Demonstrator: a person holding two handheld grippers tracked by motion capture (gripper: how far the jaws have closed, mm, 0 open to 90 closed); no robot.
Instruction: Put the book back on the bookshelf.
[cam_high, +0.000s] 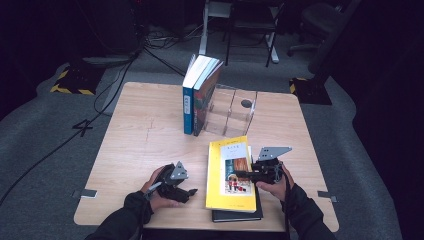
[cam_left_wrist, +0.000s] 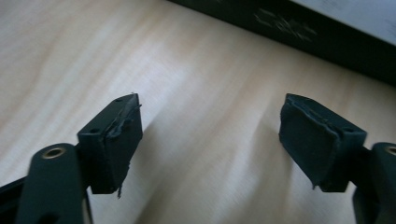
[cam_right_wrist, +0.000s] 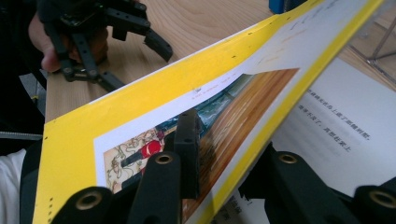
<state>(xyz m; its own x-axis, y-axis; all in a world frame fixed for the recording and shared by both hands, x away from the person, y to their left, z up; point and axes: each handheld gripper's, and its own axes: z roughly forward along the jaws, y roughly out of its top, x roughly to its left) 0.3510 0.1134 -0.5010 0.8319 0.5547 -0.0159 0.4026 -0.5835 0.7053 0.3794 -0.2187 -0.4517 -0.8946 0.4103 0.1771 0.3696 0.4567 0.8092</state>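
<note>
The yellow book (cam_high: 231, 175) lies flat near the front edge of the worktop (cam_high: 145, 140), on top of a dark book (cam_high: 237, 215). In the right gripper view its yellow cover (cam_right_wrist: 154, 102) is lifted off the white page (cam_right_wrist: 336, 121) below. The right tool (cam_high: 246, 174) comes in from the book's right side and has closed on this cover, one jaw on top of the picture and the other under the cover. A hand (cam_high: 277, 187) holds that tool.

The left tool (cam_high: 186, 186) rests on the bare wood just left of the books. Its jaws stand wide apart with nothing between them.

Farther back, two books (cam_high: 200, 92) stand upright, leaning on a clear plastic holder (cam_high: 231, 112). Past the worktop there is grey floor (cam_high: 45, 130) with cables.
</note>
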